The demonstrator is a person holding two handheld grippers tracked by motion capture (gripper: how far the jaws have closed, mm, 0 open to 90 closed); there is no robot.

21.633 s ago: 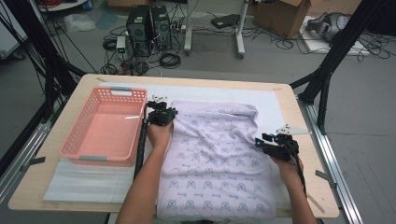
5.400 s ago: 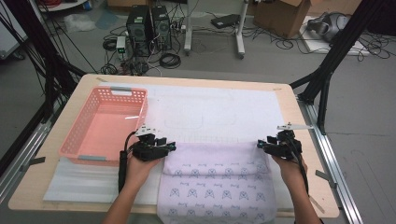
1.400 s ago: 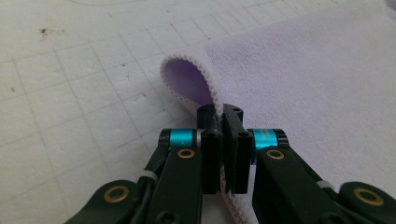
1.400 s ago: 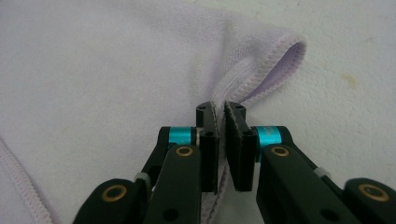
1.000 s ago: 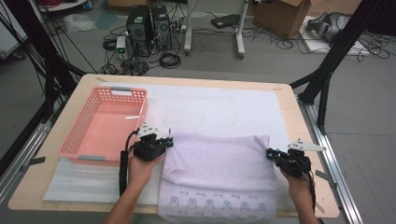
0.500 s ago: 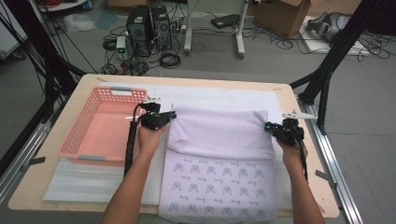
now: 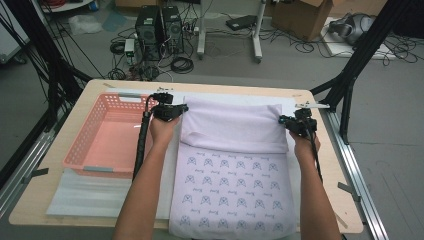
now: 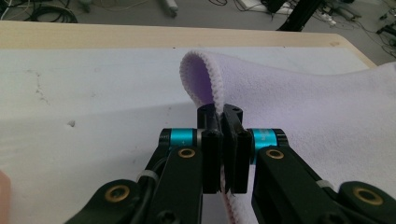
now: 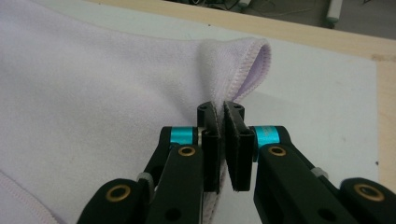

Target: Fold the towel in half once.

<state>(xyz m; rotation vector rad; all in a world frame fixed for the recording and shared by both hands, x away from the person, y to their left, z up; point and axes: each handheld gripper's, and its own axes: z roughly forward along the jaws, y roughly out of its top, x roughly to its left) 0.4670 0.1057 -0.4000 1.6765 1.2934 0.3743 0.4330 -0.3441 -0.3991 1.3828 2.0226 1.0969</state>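
Observation:
A lilac towel (image 7: 232, 170) with a small blue print lies on the white mat (image 7: 235, 99). Its plain underside shows where the far part (image 7: 235, 127) is folded over. My left gripper (image 7: 176, 111) is shut on the towel's left corner (image 8: 198, 70) next to the basket. In the left gripper view the stitched hem runs down between the jaws (image 8: 223, 144). My right gripper (image 7: 286, 121) is shut on the right corner (image 9: 254, 58), and the cloth sits pinched between its jaws (image 9: 221, 140). Both corners are held a little above the mat, toward the far edge.
A pink plastic basket (image 7: 80, 150) stands empty at the left of the table, close to my left forearm. The wooden table edge (image 7: 200, 86) runs just beyond the mat. Black frame posts (image 7: 350, 75) rise at the right. Cables and computer boxes lie on the floor behind.
Both grippers have carried the towel's corners away from the person toward the far edge, unfolding the doubled cloth so more of the printed face shows near the front.

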